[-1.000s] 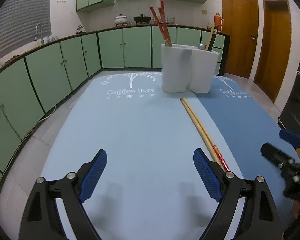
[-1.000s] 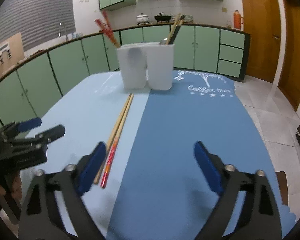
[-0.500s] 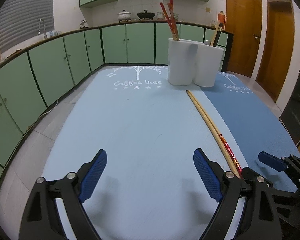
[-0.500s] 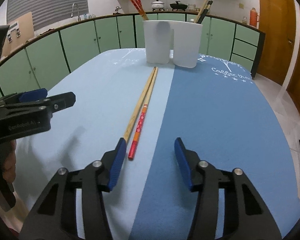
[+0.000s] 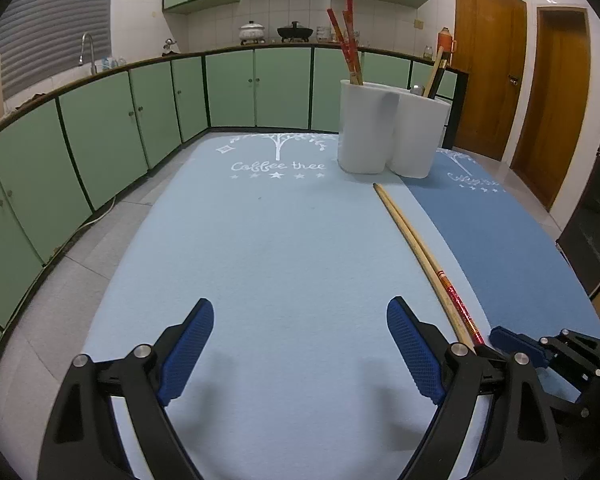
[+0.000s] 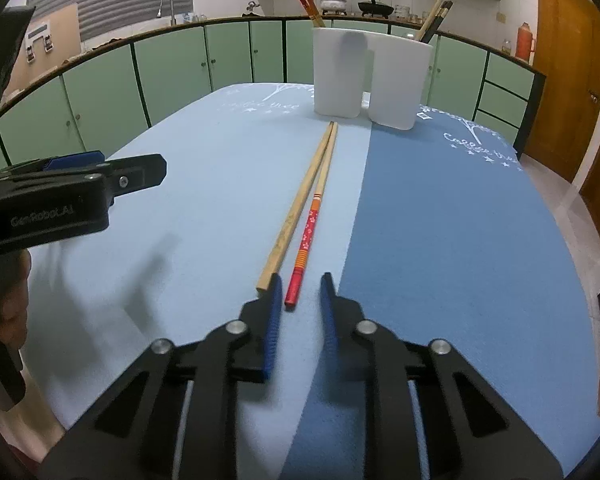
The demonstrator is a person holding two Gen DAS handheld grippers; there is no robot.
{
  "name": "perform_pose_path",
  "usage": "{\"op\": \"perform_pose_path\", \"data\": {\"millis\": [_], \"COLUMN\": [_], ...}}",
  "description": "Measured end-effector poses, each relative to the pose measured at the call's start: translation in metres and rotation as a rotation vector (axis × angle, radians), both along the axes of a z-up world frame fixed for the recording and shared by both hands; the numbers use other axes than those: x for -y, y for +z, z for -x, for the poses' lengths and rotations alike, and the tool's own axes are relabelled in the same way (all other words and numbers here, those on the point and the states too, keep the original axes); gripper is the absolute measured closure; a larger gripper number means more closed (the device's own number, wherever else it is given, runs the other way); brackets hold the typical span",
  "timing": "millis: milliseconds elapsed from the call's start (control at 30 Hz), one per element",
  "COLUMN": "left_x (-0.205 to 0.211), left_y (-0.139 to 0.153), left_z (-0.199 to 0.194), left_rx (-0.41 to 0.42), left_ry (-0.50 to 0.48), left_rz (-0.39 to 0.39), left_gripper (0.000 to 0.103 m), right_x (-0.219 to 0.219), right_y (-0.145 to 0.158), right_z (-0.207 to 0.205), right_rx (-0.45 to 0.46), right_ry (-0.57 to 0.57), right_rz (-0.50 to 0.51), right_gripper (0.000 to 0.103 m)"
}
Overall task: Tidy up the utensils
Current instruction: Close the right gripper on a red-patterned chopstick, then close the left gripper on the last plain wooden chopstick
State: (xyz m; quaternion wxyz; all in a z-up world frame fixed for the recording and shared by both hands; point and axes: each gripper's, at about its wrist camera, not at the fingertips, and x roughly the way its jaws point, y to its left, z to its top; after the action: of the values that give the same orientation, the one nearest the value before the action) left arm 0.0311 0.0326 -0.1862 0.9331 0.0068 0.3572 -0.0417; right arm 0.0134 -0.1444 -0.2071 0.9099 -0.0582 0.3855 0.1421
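R gripper (image 6: 298,300) half-open, fingers either side of red chopstick's (image 6: 308,236) near end, not clamped. L gripper (image 5: 300,344) wide open over table's (image 5: 260,260) near edge. Plain chopstick (image 6: 296,212) alongside; both point to white holder (image 6: 364,76) at far edge.

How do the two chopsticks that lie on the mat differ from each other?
The plain chopstick is bare wood along its whole length; the red-ended chopstick has a red and orange patterned end. The red-ended one reaches closer to the right gripper. Both lie flat, side by side, pointing toward the white holder.
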Motion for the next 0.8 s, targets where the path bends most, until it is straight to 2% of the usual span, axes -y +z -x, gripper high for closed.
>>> {"op": "perform_pose_path", "data": {"millis": [33, 267, 500, 600, 800], "left_x": [0.001, 0.013, 0.037, 0.048, 0.067], "left_y": [0.0, 0.0, -0.001, -0.004, -0.01], "left_z": [0.0, 0.001, 0.002, 0.005, 0.008], "left_rx": [0.0, -0.003, -0.015, -0.019, -0.043], "left_ry": [-0.002, -0.023, -0.057, -0.077, -0.101], "left_rz": [0.0, -0.003, 0.027, 0.028, 0.054], "left_gripper": [0.016, 0.016, 0.017, 0.021, 0.023], "right_x": [0.0, 0.01, 0.047, 0.062, 0.078], "right_y": [0.0, 0.003, 0.012, 0.014, 0.018], "right_z": [0.0, -0.001, -0.004, -0.005, -0.005], "right_rx": [-0.002, -0.016, 0.002, 0.015, 0.035], "right_ry": [0.003, -0.013, -0.127, -0.167, -0.203], "right_rz": [-0.004, -0.053, -0.072, -0.08, -0.094], "right_gripper": [0.096, 0.097, 0.098, 0.098, 0.098]}}
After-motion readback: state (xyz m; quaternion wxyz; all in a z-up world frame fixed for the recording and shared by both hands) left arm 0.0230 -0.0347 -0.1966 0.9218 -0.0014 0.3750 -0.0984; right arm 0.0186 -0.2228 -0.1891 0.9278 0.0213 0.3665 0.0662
